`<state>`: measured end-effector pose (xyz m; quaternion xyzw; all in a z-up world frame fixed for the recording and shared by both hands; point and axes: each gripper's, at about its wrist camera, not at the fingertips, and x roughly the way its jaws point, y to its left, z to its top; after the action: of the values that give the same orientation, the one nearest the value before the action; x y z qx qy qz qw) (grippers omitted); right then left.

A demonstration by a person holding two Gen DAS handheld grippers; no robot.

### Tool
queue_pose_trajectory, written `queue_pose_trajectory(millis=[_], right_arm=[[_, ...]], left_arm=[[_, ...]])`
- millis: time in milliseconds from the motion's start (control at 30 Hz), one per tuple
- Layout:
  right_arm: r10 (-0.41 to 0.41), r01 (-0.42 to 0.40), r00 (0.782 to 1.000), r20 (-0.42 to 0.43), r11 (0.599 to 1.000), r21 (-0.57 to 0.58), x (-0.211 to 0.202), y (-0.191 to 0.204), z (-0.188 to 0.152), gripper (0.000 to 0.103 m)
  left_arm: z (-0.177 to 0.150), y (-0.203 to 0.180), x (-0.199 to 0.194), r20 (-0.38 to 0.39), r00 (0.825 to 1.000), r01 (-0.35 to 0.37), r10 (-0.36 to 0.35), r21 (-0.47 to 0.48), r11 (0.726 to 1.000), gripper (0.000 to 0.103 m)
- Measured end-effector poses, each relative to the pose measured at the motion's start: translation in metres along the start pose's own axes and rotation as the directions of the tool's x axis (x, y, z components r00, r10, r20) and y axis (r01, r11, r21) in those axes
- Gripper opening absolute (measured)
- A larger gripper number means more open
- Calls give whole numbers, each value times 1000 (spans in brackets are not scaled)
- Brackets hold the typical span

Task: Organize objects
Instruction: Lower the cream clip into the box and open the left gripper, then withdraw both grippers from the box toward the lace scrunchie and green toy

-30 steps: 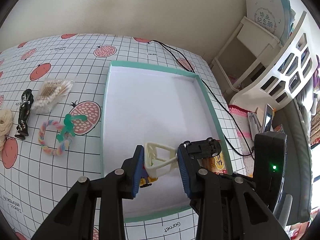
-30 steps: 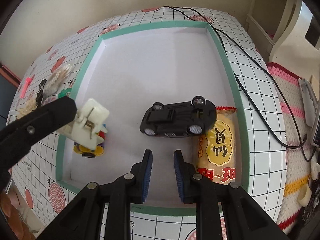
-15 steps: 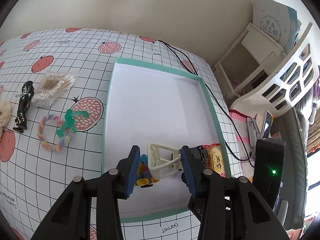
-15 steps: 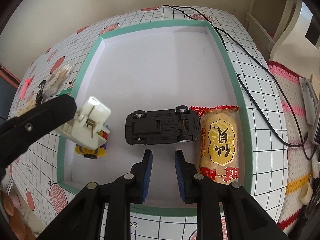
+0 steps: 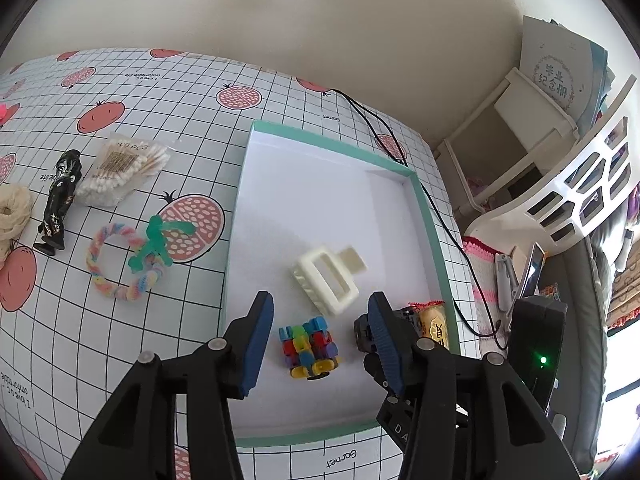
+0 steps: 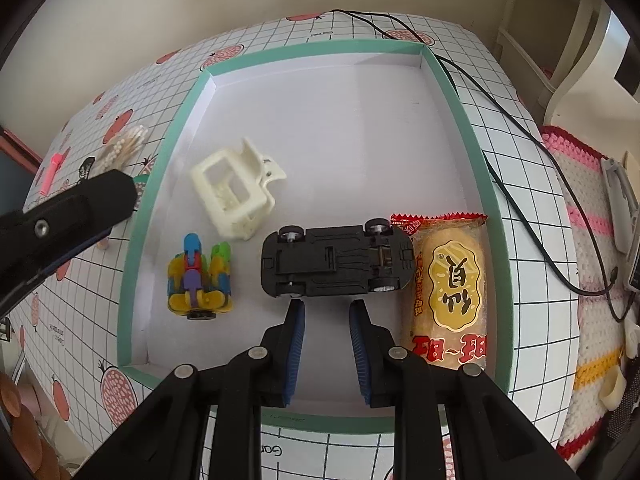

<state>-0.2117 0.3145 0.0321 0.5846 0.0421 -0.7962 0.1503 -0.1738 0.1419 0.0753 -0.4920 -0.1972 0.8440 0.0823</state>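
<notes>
Cream hair clip (image 5: 326, 280) lies inside the teal-rimmed tray (image 5: 430, 224), my left gripper (image 5: 320, 344) spread empty above it, right gripper (image 6: 326, 334) narrowly parted and empty; next, fetch the pipe-cleaner ring (image 5: 120, 264) outside.

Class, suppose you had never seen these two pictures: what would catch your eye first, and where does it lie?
Probably the black toy car, lying wheels-up in the near part of the green-rimmed box, just beyond the right gripper. Right of it lies a yellow snack packet; left of it, a multicoloured block toy and a cream hair claw. The left gripper hangs open above them.
</notes>
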Motion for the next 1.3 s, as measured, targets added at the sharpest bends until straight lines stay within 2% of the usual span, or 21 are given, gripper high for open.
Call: queue_pose_trajectory(millis=[167,400,467,600,833,933,1000,1033,1067,1100,1267,1300], right_arm=[[4,-4,1000,15,1000,-6,-3,2,0,26],[23,-22,992,120,1000,-7,-22,6,5,26],[17,-15,990,142,1000,-16,-26,9,5,26],[3,1,984,180,1000,-23,-31,13,7,27],[-5,8,973,231,1000,-11,-37,15,10,51],[-8,13,972,234,1000,-19,-36,17,9,62],[-10,15,971,239,1000,-22,-36,18,9,65],[-10,16,970,243,1000,-22,-37,18,9,67],[-9,15,969,246,1000,-21,-37,18,9,69],[-9,14,969,247,1000,-19,-37,18,9,73],[-28,33,970,243,999,-17,-34,16,9,89],[-35,41,970,240,999,-17,-33,16,8,96]], left_arm=[[0,2,1,-4,998,-61,61,13,998,51],[2,20,1,0,982,-190,190,3,982,52],[2,27,1,-6,975,-224,223,-7,975,59],[1,39,3,-29,959,-283,282,-26,959,64],[0,55,4,-40,943,-332,330,-67,941,81],[0,60,4,-39,941,-338,336,-80,938,82],[0,63,3,-37,940,-341,339,-87,936,82],[0,64,3,-35,939,-343,341,-90,935,86],[0,66,3,-31,939,-345,344,-93,934,95],[0,67,2,-24,938,-347,346,-97,933,96],[3,71,-3,-4,931,-363,364,-99,927,97],[3,72,-4,0,931,-363,365,-102,926,97]])
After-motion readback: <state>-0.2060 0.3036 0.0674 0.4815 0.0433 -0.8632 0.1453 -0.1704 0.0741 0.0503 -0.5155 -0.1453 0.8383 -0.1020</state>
